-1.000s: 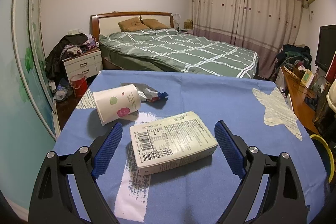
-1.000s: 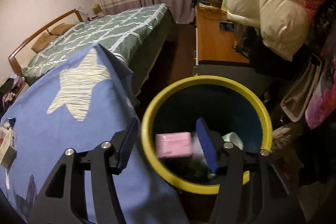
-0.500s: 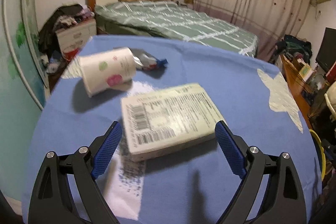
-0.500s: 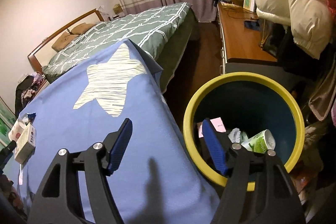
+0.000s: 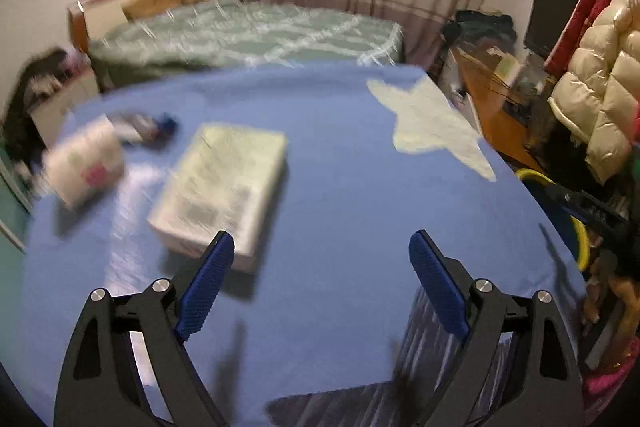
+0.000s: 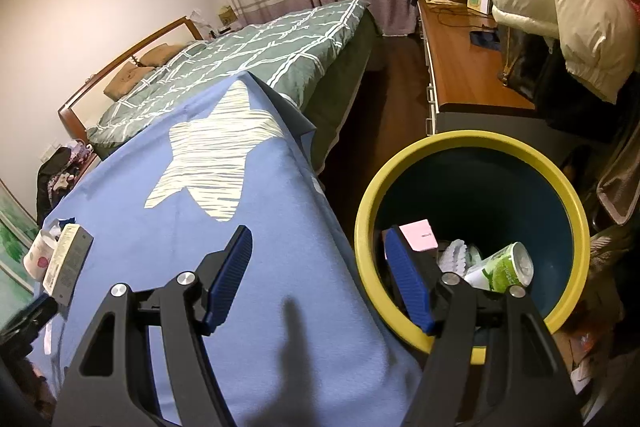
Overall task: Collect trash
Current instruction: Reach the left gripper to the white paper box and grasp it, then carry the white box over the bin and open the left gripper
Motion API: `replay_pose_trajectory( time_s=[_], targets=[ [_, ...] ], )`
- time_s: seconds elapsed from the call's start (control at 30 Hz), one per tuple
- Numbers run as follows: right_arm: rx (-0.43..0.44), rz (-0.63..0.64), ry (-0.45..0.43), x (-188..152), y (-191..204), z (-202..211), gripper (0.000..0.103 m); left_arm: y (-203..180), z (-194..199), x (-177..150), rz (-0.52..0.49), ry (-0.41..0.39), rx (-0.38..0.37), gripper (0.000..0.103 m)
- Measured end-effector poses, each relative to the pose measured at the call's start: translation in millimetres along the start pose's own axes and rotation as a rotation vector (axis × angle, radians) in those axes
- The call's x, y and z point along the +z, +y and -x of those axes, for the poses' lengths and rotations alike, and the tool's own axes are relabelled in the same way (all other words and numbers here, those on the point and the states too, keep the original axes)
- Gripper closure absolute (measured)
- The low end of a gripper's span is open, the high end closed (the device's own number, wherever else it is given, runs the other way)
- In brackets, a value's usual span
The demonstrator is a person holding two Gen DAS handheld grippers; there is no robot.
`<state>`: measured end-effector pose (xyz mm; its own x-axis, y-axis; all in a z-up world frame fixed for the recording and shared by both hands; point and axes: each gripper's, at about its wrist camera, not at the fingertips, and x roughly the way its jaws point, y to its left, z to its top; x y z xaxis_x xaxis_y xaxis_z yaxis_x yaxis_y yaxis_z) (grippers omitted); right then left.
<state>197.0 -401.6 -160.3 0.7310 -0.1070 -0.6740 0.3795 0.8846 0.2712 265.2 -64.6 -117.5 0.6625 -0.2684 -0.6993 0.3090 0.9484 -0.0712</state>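
Observation:
A pale printed carton [image 5: 224,187] lies on the blue star cloth [image 5: 340,167], ahead and left of my open, empty left gripper [image 5: 320,287]. A white paper cup [image 5: 84,163] lies on its side further left, with a crumpled wrapper [image 5: 148,125] behind it. The left view is blurred. My right gripper [image 6: 320,275] is open and empty, straddling the cloth's edge and the yellow-rimmed bin [image 6: 400,187]. A pink box [image 6: 420,235], a green can [image 6: 504,267] and white plastic lie in the bin. The carton [image 6: 66,263] and cup [image 6: 38,255] show at far left there.
A bed with a green checked cover [image 6: 248,67] stands beyond the table. A wooden desk [image 6: 464,67] with clutter and a cream puffer jacket [image 6: 560,7] are on the right. The bin rim [image 5: 536,179] shows past the table's right edge in the left view.
My left gripper has swung right, so the carton now sits left of its fingers. My right gripper has pulled back from the bin toward the table; the pink box now lies in the bin.

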Motion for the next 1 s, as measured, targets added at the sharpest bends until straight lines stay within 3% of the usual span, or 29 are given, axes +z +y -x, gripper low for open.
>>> replay_pose_trajectory(
  time_s=[0.1, 0.23, 0.37, 0.57, 0.73, 1.0],
  targets=[
    [0.005, 0.009, -0.001, 0, 2, 0, 0.038, 18, -6, 17, 0.02, 0.029, 0.106, 0.013],
    [0.007, 0.009, 0.0, 0, 2, 0, 0.038, 37, -42, 28, 0.007, 0.138, 0.107, 0.013],
    [0.007, 0.01, 0.004, 0, 3, -1, 0.038, 43, -71, 40, -0.033, 0.177, 0.136, 0.012],
    [0.011, 0.02, 0.007, 0, 6, -3, 0.037, 52, -106, 48, -0.005, 0.229, 0.098, 0.013],
    [0.028, 0.014, -0.006, 1, 3, -1, 0.038, 47, -116, 48, 0.001, 0.243, 0.089, 0.029],
    [0.027, 0.1, -0.039, 2, -7, 19, 0.038, -12, -89, 46, -0.062, 0.199, 0.034, 0.032]
  ],
)
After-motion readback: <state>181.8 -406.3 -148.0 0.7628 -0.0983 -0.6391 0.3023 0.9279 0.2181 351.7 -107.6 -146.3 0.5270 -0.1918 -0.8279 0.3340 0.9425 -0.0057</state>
